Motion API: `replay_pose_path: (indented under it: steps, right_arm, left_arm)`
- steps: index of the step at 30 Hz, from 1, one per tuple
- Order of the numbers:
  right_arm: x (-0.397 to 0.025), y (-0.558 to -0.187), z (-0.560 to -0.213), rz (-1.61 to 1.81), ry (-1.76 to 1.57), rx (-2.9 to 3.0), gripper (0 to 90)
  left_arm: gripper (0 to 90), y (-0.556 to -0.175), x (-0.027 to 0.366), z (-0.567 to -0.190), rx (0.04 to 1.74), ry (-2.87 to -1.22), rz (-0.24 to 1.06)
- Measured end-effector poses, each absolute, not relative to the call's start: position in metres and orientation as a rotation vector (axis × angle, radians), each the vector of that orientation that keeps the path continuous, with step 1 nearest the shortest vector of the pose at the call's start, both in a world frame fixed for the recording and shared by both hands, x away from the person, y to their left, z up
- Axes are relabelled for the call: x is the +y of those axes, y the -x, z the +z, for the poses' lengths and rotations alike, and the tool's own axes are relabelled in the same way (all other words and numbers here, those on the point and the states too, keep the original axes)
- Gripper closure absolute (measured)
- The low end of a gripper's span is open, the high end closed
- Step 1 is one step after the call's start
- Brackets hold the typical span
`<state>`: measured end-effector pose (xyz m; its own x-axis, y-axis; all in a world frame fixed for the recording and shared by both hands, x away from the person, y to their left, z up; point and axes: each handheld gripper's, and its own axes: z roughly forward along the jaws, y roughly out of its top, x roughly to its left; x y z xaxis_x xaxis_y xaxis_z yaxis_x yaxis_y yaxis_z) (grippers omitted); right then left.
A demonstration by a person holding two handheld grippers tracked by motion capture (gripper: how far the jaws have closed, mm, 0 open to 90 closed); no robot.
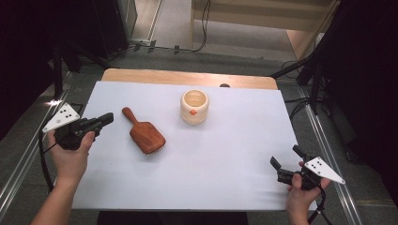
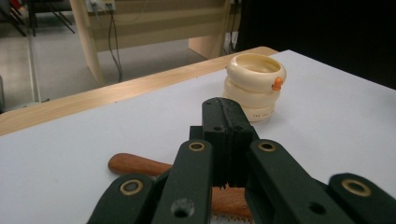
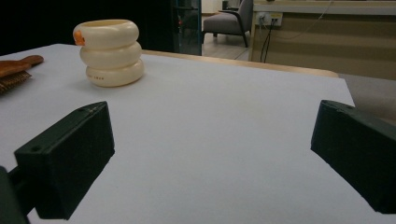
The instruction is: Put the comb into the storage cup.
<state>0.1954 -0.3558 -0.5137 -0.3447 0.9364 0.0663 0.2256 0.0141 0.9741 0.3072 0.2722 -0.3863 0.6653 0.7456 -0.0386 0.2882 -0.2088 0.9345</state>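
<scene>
your left hand-held gripper (image 1: 109,117) sits pressed together just beside the hairbrush (image 1: 143,131) lying flat on the worktop (image 1: 225,159), right hand-held gripper (image 1: 287,161) spread apart far off: open left before closing square on the handle.

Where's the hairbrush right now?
In the high view, the hairbrush lies left of centre on the table, between the left gripper and the cream cup.

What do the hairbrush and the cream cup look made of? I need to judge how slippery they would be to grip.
The hairbrush looks like reddish-brown wood with a smooth, slightly glossy varnish; faint grain shows on its back. The cream cup has three stacked rounded rings with a soft, even sheen, probably glazed ceramic or plastic; the look leaves that open.
</scene>
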Motion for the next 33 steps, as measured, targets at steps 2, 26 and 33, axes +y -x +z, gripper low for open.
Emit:
replay_pose_path:
  steps: [2,26,33]
  right_arm:
    - [-0.356,-0.196,-0.514,1.377,-1.203,1.640,0.0]
    - [-0.357,-0.196,-0.514,1.389,-1.219,1.638,0.0]
    - [-0.357,-0.196,-0.514,1.386,-1.214,1.634,0.0]
  left_arm:
    - [90.0,-0.310,0.271,-0.386,0.820,-1.797,0.510]
    - [90.0,-0.378,0.246,-0.386,0.850,-1.931,0.383]
    - [90.0,-0.394,0.237,-0.391,0.863,-1.985,0.355]
